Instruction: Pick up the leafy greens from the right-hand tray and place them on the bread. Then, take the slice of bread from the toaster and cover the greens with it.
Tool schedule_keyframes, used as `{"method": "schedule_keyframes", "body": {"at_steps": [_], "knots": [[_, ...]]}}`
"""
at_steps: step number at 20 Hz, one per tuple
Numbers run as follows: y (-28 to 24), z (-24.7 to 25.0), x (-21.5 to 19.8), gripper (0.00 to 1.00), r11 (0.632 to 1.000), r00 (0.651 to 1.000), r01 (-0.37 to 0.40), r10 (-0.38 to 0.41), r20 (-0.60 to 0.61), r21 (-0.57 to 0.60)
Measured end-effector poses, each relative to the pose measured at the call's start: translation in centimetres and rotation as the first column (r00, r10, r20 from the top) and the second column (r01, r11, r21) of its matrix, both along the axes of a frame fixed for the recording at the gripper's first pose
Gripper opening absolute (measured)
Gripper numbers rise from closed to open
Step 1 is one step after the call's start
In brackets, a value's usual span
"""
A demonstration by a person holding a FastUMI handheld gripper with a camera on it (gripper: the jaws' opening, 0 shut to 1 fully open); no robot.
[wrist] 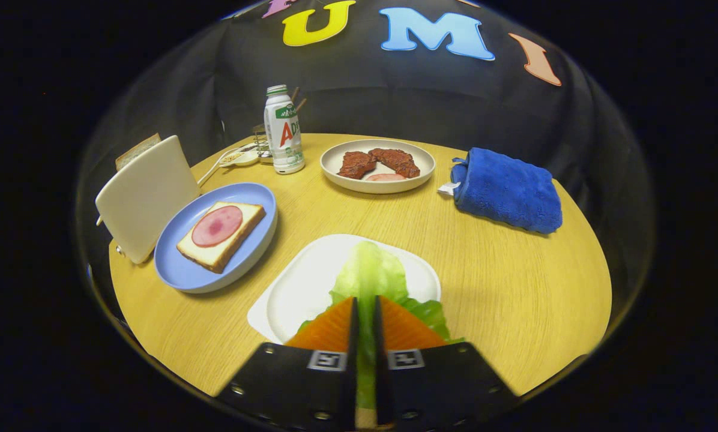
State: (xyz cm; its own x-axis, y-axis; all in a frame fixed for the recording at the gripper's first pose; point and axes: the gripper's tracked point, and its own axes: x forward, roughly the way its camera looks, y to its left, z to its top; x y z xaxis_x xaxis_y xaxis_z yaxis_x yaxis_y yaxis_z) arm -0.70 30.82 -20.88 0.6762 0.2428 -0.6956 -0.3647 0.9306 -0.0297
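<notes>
The gripper (365, 309) is closed on the leafy greens (368, 273): both fingers (330, 330) press a thin fold of the leaf between them. The leaf is pale green, crinkled and glossy, and fans out just ahead of the fingertips over a white tray (302, 288) with rounded corners and a smooth surface.

Beyond the fingers and to their left sits a round blue plate (185, 273). On it lies a square slice of bread (224, 243) with a browned crust, topped by a round pink slice of meat (217, 225). Just left of the plate stands a cream toaster (146, 198), smooth-sided, with a second bread slice (135, 150) protruding from its top.

Farther ahead are a white bottle (284, 129) with a green cap, upright, and a shallow beige dish (378, 166) holding dark red, rough-textured meat pieces (377, 162). To the right of the fingers, well apart, lies a folded blue towel (506, 189) of plush fabric. All items rest on a round table (515, 288) with light wood grain.
</notes>
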Motion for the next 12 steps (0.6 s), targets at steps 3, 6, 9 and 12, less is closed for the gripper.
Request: {"method": "schedule_keyframes", "body": {"at_steps": [3, 6, 9, 12], "knots": [[-0.3, 0.5, -0.3, 0.05, 1.000, 1.000, -0.009, 0.009, 0.003, 0.013], [-0.2, 1.7, -0.4, 0.05, 0.999, 1.000, -0.018, 0.017, 0.023, 0.042], [-0.4, 3.2, -0.1, 0.05, 0.998, 0.999, -0.009, 0.006, 0.048, 0.062], [-0.3, 4.8, 0.1, 0.05, 0.998, 0.997, -0.008, 0.003, 0.076, 0.068]]}}
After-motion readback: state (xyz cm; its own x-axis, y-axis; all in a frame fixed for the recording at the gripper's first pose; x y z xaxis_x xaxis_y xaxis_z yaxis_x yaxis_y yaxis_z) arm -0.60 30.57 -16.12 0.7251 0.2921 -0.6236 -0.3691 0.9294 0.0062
